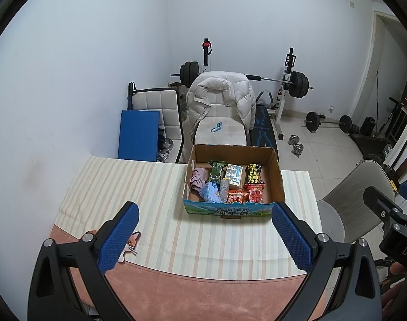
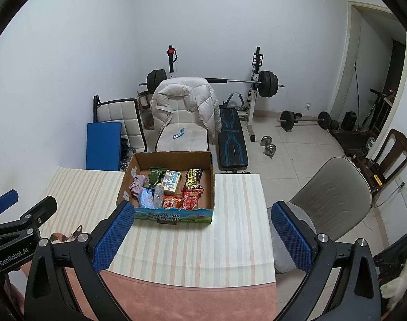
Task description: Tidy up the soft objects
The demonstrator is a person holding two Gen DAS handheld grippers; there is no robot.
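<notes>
A cardboard box (image 1: 276, 176) (image 2: 123, 184) stands at the far edge of a table with a striped cloth (image 1: 150, 200) (image 2: 230, 227). In it lie a pink cloth (image 1: 198, 178) (image 2: 137, 184), a blue soft pack (image 1: 210, 192) (image 2: 146, 199), a clear bottle (image 1: 224, 187) (image 2: 158, 192) and several snack packets (image 1: 254, 194) (image 2: 191, 199). My left gripper (image 1: 204, 236) is open and empty above the cloth, short of the box. My right gripper (image 2: 202, 236) is open and empty, also short of the box.
A pink mat (image 1: 203, 294) (image 2: 190, 302) covers the near table. A grey chair (image 1: 363, 200) (image 2: 334, 195) stands to the right. Behind the table are a white chair with a puffy jacket (image 1: 219, 93) (image 2: 182, 99), a blue board (image 1: 138, 136) and a barbell rack (image 1: 289, 85).
</notes>
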